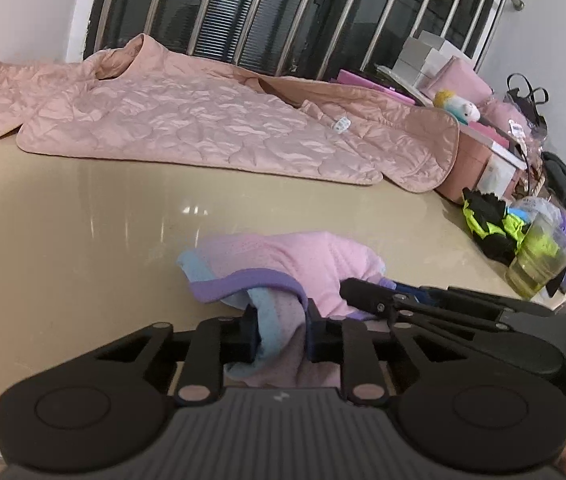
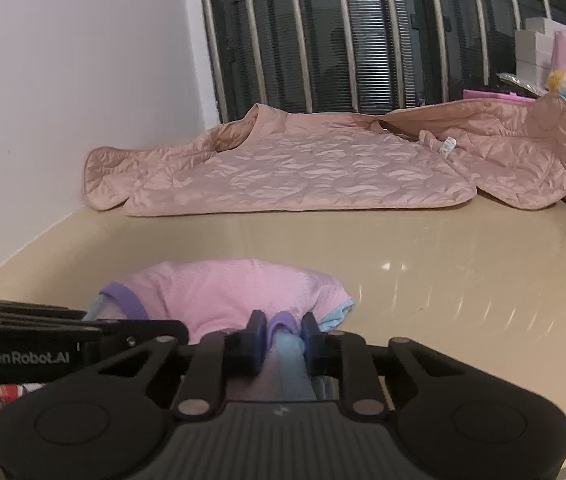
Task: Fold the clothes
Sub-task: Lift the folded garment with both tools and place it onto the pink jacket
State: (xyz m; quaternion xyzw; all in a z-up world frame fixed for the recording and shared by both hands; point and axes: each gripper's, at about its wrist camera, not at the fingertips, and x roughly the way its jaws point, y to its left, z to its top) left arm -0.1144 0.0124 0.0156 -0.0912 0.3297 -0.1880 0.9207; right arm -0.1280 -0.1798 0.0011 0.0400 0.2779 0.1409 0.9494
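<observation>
Both tongs grip the pink garment; folding barely begun.
Left tongs (image 1: 279, 330) and right tongs (image 2: 282, 338) pinch the crumpled pink garment (image 1: 303, 264); quilted jacket (image 1: 211, 124) lies unfolded on the table (image 1: 83, 220).

right gripper (image 2: 282, 334) fingers pinch pink garment (image 2: 223, 294) | beige table (image 2: 423, 248)

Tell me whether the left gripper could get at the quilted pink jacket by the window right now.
Probably not yet: the left gripper is shut on the small pink garment. The beige table between it and the quilted pink jacket is bare, so letting go would free the way.
</observation>
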